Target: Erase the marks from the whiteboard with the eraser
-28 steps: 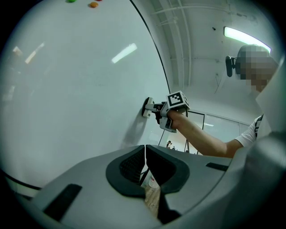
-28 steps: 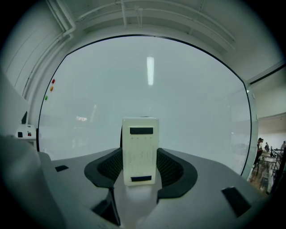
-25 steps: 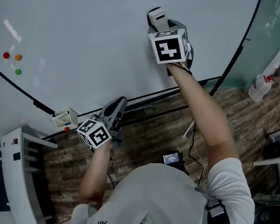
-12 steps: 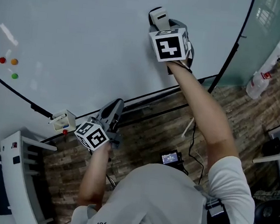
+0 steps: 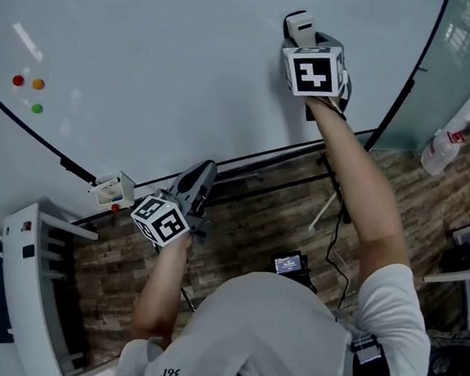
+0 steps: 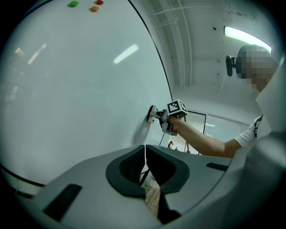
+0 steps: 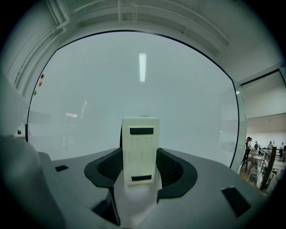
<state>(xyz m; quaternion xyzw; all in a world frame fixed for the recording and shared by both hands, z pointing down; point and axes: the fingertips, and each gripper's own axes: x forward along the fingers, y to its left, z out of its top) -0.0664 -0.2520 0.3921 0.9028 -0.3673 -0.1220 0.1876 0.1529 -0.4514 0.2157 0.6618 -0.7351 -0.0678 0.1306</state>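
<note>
Whiteboard [image 5: 149, 51] filled the view with no marks I could make out near my fingers, my right gripper [image 7: 140, 169] clamped on the eraser [image 7: 140, 150] and holding it against the board to wipe, my left gripper [image 6: 145, 164] hanging low, jaws together and empty, clear of the stroke.

1 eraser [image 5: 298, 25], 1 w/board [image 5: 148, 59] — 3 col. dots [image 5: 37, 84].

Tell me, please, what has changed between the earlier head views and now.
The right gripper, shut on the eraser, has slid a little to the right across the whiteboard, toward its right edge, with the eraser kept at the surface. Nothing was taken hold of or let go. The left gripper stays shut and empty, low by the board's bottom edge.
</note>
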